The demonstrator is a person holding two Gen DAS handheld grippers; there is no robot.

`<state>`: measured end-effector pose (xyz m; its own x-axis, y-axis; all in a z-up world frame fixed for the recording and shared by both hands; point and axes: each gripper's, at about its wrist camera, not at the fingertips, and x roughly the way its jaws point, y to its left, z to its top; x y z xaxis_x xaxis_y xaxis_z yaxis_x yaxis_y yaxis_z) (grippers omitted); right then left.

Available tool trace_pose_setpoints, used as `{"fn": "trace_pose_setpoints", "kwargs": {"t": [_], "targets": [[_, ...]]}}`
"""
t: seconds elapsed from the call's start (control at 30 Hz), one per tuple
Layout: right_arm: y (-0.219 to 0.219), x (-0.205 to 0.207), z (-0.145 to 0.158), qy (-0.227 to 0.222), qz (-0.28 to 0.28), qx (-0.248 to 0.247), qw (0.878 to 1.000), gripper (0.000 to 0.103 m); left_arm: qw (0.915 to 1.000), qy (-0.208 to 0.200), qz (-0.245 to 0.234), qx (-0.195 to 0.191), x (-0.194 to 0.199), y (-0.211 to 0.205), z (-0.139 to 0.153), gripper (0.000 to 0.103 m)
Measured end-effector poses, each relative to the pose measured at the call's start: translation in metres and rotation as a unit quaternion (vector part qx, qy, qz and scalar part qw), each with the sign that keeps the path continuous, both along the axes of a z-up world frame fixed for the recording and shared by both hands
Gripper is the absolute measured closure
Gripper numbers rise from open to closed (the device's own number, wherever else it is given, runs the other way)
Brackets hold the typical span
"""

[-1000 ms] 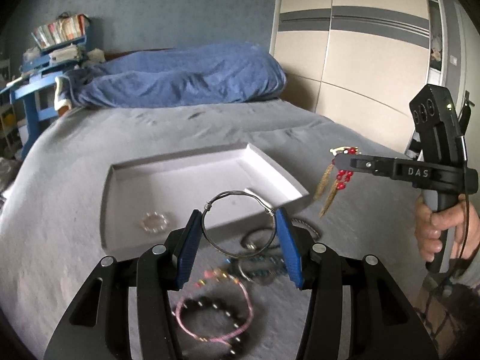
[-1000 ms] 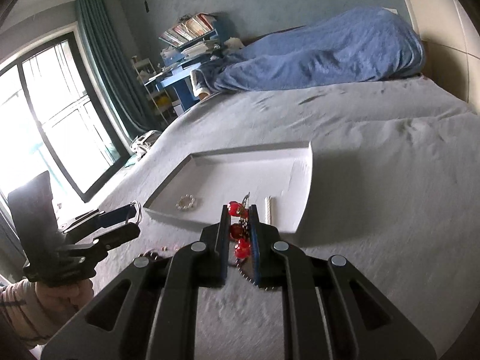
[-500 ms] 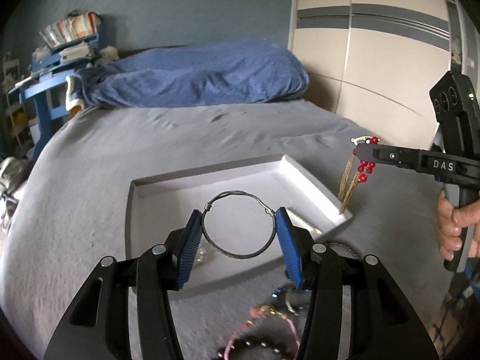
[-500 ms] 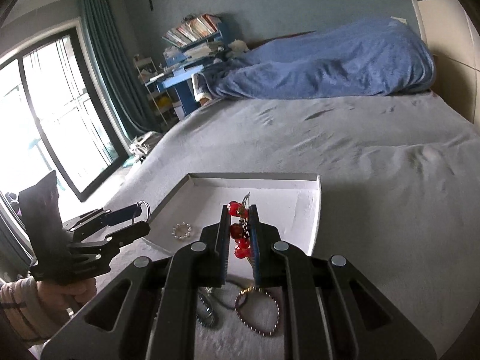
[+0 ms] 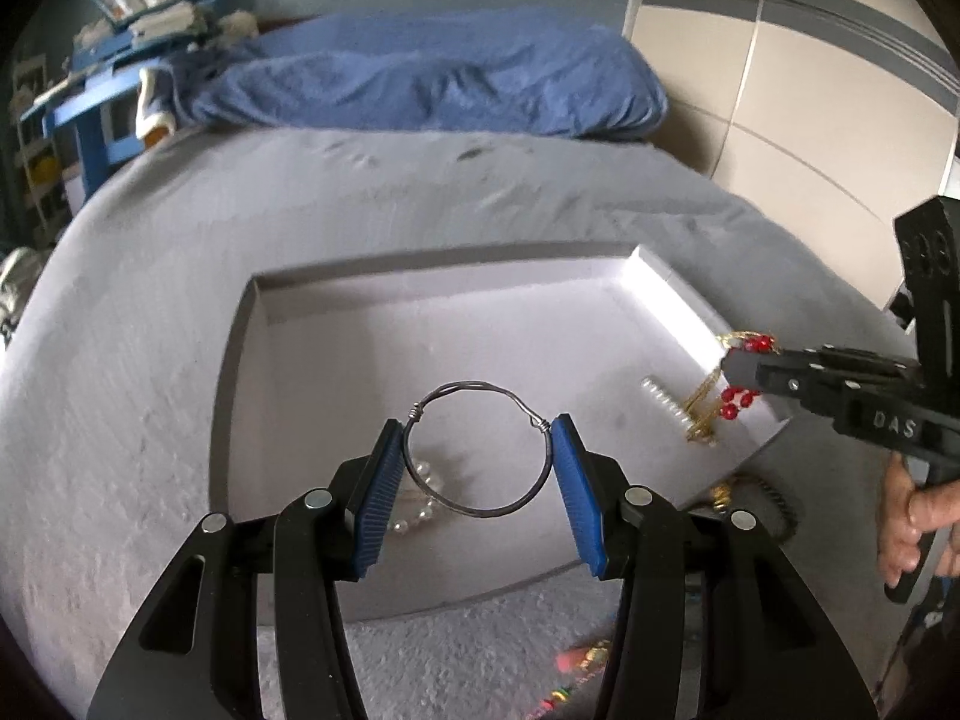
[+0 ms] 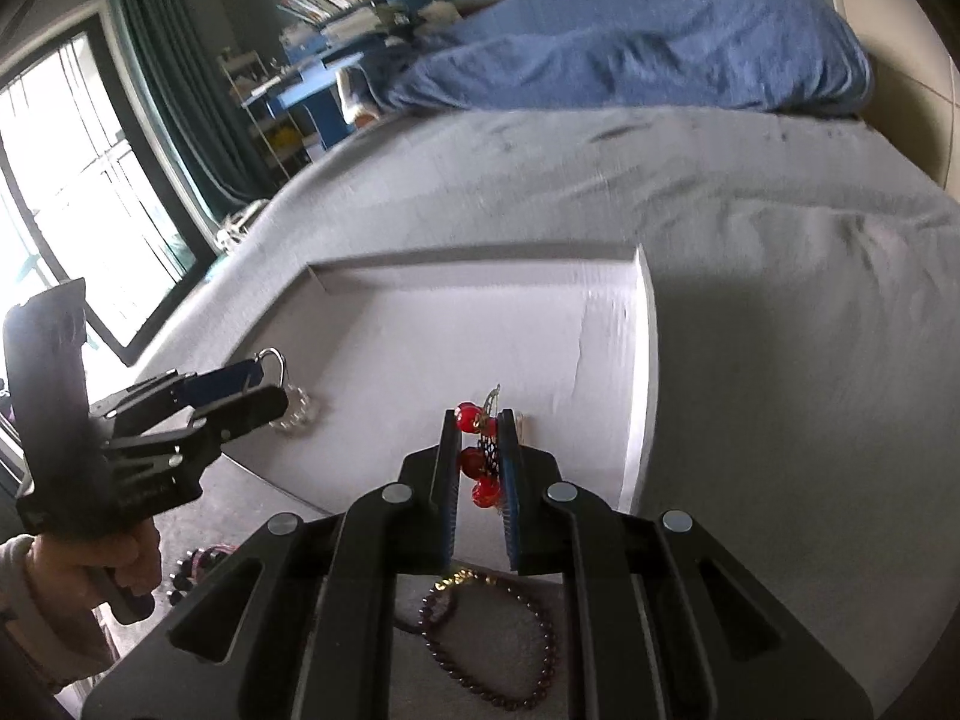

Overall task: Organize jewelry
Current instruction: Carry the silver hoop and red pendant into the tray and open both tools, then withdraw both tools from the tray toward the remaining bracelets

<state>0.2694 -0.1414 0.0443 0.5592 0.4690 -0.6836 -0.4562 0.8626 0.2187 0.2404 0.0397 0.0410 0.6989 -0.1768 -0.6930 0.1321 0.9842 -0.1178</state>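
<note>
My left gripper [image 5: 477,441] is shut on a thin wire bangle [image 5: 480,510], held flat above the near half of the white tray [image 5: 420,276]. A pearl bracelet [image 5: 420,516] lies in the tray just under the bangle. My right gripper [image 6: 480,429] is shut on a red-bead earring [image 6: 474,459] with gold dangles [image 5: 702,414], over the tray's right side near a short pearl bar [image 5: 663,402]. In the right wrist view the left gripper [image 6: 264,375] hovers over the pearl bracelet [image 6: 294,411]. Each gripper is held by a hand [image 5: 906,516].
The tray lies on a grey bedspread [image 5: 150,330]. Loose jewelry lies in front of the tray: a dark bead bracelet [image 6: 498,642], a black-and-pink bead bracelet [image 6: 192,564] and colourful pieces [image 5: 576,678]. A blue duvet [image 5: 420,78] is at the bed's head, a wardrobe [image 5: 810,90] to the right.
Both grippers moved forward and down from the loose jewelry to over the tray, each carrying its piece. The tray now fills more of both views.
</note>
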Motion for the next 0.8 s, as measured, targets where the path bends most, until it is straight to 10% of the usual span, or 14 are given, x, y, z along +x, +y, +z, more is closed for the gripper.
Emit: {"fn": "trace_pose_setpoints", "kwargs": {"t": [0.23, 0.4, 0.8], "targets": [[0.009, -0.001, -0.015, 0.009, 0.007, -0.045, 0.999, 0.088, 0.999, 0.039, 0.009, 0.022, 0.006, 0.003, -0.019, 0.05], [0.008, -0.012, -0.015, -0.007, 0.015, -0.05, 0.999, 0.059, 0.9997, 0.011, 0.007, 0.023, -0.005, 0.002, -0.008, 0.026], [-0.006, -0.05, -0.006, -0.041, 0.024, -0.039, 0.998, 0.044, 0.9996, -0.028, 0.011, -0.002, -0.049, 0.004, 0.008, 0.026]]}}
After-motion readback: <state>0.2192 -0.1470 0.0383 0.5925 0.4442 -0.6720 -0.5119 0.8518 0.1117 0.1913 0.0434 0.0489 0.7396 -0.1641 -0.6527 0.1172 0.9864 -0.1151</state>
